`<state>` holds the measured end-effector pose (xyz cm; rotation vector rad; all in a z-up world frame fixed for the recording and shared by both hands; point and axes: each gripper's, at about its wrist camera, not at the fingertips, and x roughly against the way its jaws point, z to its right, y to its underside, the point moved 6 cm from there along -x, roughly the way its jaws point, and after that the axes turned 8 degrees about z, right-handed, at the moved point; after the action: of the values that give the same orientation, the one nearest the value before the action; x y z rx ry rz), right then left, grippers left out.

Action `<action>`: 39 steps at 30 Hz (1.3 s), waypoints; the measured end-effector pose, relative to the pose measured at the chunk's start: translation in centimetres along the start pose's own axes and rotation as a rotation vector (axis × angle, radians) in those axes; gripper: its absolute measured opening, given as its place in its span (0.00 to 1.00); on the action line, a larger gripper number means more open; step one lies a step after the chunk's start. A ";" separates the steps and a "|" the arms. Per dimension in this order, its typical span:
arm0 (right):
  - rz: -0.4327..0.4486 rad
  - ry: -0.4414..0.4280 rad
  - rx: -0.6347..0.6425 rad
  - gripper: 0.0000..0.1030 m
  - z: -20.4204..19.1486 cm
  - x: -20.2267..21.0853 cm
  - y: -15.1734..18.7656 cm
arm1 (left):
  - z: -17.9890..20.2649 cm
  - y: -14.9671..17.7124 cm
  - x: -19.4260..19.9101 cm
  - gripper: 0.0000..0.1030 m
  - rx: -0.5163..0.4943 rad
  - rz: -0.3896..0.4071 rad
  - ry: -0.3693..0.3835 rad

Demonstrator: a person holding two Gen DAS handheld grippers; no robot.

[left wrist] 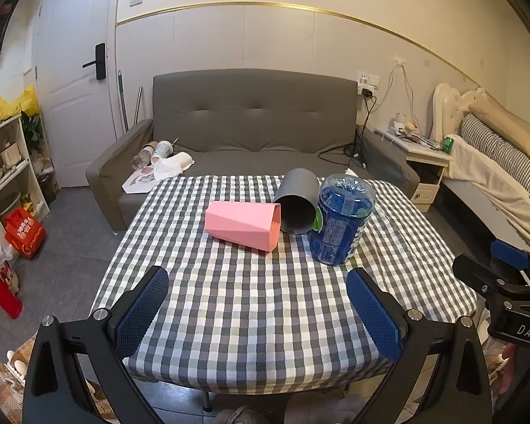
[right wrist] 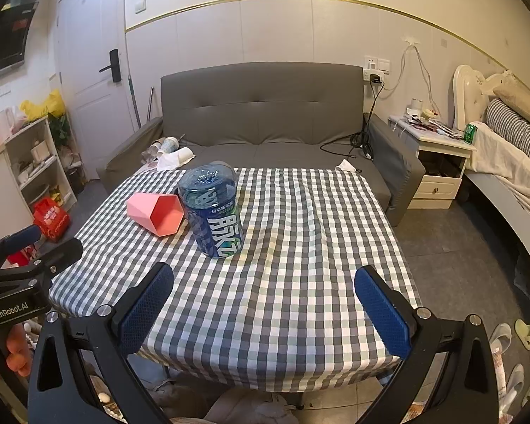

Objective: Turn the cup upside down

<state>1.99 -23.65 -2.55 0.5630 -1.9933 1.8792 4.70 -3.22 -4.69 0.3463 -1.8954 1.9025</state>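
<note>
Our left gripper (left wrist: 258,312) and right gripper (right wrist: 265,312) hover level above the checkered tablecloth's (left wrist: 265,318) near edge, jaws spread wide, empty. Farther off, we see the pink cup (left wrist: 243,225) lying sideways beside a grey cup (left wrist: 296,202) and blue bottle (left wrist: 341,219).

A faceted pink plastic cup (right wrist: 155,213) lies sideways on a checked tablecloth (right wrist: 300,247), its mouth beside a blue-labelled bottle (right wrist: 213,210) at three o'clock.

A home bed-sitting room: grey sofa (left wrist: 254,120), bed (left wrist: 505,162), checked-cloth table (left wrist: 265,300).
</note>
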 end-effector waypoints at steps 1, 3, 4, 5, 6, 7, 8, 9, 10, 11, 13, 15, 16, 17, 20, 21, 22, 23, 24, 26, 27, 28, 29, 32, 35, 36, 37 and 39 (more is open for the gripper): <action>0.000 0.000 -0.001 1.00 0.0 0.1 0.0 | 0.0 0.0 0.0 1.00 -0.001 0.001 -0.001; 0.000 0.001 -0.001 1.00 0.1 0.1 0.0 | 0.0 0.0 0.0 1.00 -0.001 0.001 -0.001; 0.001 0.002 -0.001 1.00 0.1 0.1 0.0 | 0.0 0.0 0.0 1.00 0.000 0.001 0.000; 0.001 0.001 -0.001 1.00 0.1 0.1 0.0 | 0.0 0.0 0.0 1.00 -0.001 0.001 -0.001; 0.000 0.001 -0.001 1.00 0.1 0.1 0.0 | 0.0 0.0 0.0 1.00 -0.001 0.000 -0.001; -0.001 0.001 -0.001 1.00 0.1 0.2 0.0 | -0.1 0.0 0.0 1.00 -0.001 0.000 0.000; 0.000 0.002 -0.001 1.00 0.1 0.1 0.0 | -0.1 0.0 0.0 1.00 -0.001 0.001 0.000; 0.000 0.002 -0.001 1.00 0.1 0.1 0.0 | -0.1 0.0 0.0 1.00 -0.001 0.001 -0.001; -0.001 0.002 -0.001 1.00 0.1 0.1 0.0 | -0.1 0.0 0.0 1.00 -0.002 0.001 -0.001; -0.001 0.002 -0.002 1.00 0.2 0.2 0.0 | -0.1 0.1 0.0 1.00 -0.001 0.001 -0.002; -0.002 0.001 -0.001 1.00 0.2 0.2 0.0 | -0.1 0.1 0.0 1.00 0.000 0.001 -0.001; -0.003 0.002 -0.001 1.00 0.2 0.2 0.0 | -0.2 0.1 0.0 1.00 -0.001 0.001 -0.002; -0.003 0.001 -0.002 1.00 0.1 0.2 0.0 | -0.2 0.1 0.0 1.00 -0.001 0.001 -0.002; -0.003 0.001 -0.002 1.00 0.1 0.2 0.0 | -0.2 0.1 0.0 1.00 0.000 0.001 -0.001; -0.003 0.001 -0.002 1.00 0.2 0.2 0.0 | -0.2 0.1 0.0 1.00 -0.002 0.001 -0.001; -0.004 0.002 -0.002 1.00 0.2 0.2 0.0 | -0.2 0.1 0.0 1.00 -0.001 0.001 0.000; -0.003 0.002 -0.002 1.00 0.2 0.2 0.0 | -0.2 0.1 0.0 1.00 -0.001 0.001 -0.001; -0.003 0.002 -0.003 1.00 0.2 0.2 0.0 | -0.2 0.1 0.0 1.00 -0.002 0.001 -0.001; -0.003 0.001 -0.002 1.00 0.2 0.2 0.0 | -0.2 0.1 0.0 1.00 -0.002 0.001 -0.001; -0.004 0.002 -0.002 1.00 0.2 0.2 0.0 | -0.2 0.1 0.0 1.00 -0.001 0.001 -0.002; -0.004 0.002 -0.002 1.00 0.2 0.2 0.0 | -0.2 0.1 0.0 1.00 -0.001 0.001 -0.001; -0.004 0.002 -0.003 1.00 0.2 0.2 0.0 | -0.2 0.1 0.0 1.00 0.000 0.000 -0.001; -0.004 0.002 -0.003 1.00 0.2 0.2 0.0 | -0.2 0.1 0.0 1.00 0.000 0.000 -0.001; -0.006 0.002 -0.002 1.00 0.2 0.2 0.0 | -0.2 0.1 0.0 1.00 -0.001 0.001 -0.001; -0.008 0.001 -0.003 1.00 0.2 0.2 0.1 | -0.2 0.0 0.0 1.00 0.000 0.000 -0.001; -0.008 0.001 -0.003 1.00 0.2 0.2 0.1 | -0.2 0.1 0.0 1.00 -0.001 0.000 -0.001; -0.008 0.000 -0.004 1.00 0.2 0.2 0.1 | -0.2 0.0 0.0 1.00 -0.001 0.000 -0.001; -0.009 0.001 -0.003 1.00 0.2 0.1 0.1 | -0.2 0.0 0.0 1.00 0.000 0.000 0.000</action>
<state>1.80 -23.82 -2.60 0.5685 -1.9895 1.8704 4.72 -2.99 -4.73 0.3460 -1.8959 1.9024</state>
